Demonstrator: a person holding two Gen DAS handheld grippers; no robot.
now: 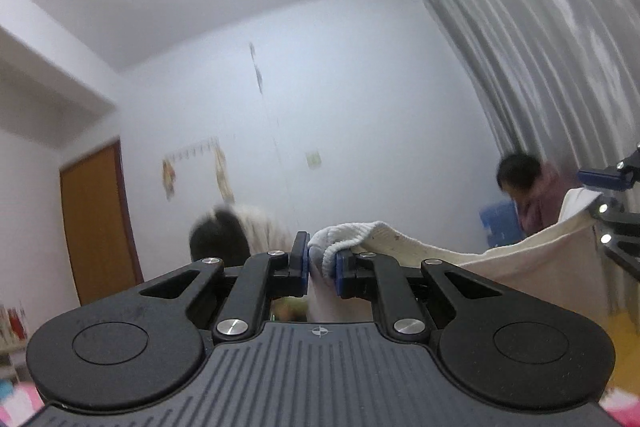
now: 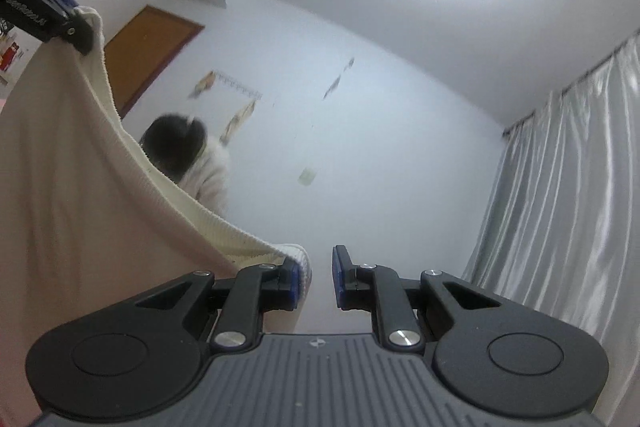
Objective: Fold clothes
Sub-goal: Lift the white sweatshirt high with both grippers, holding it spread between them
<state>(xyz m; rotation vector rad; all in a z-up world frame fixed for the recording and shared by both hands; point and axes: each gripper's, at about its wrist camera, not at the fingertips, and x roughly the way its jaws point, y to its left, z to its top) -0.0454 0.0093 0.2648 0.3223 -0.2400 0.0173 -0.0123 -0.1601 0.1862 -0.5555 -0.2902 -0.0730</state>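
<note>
The left gripper (image 1: 322,263) is clamped on the ribbed hem of a cream garment (image 1: 532,259), cloth bunched betw. its blue pads; from there the hem runs slack to the right gripper (image 1: 600,207) at the far edge of the left wrist view, so the garment hangs in the air betw. the two. In the right wrist view the right gripper (image 2: 316,277) has a narrow gap showing; the hem lies over its left pad only, right pad bare, so can't tell whether it grips or the cloth just hangs on it. Both tools point a bit upward at a white wall (image 1: 340,107). Behind: a person in a fluffy pale top (image 2: 208,171), another person in a dark red top (image 1: 536,195), brown door (image 1: 96,227), grey curtain (image 2: 560,207); background blurred.
</note>
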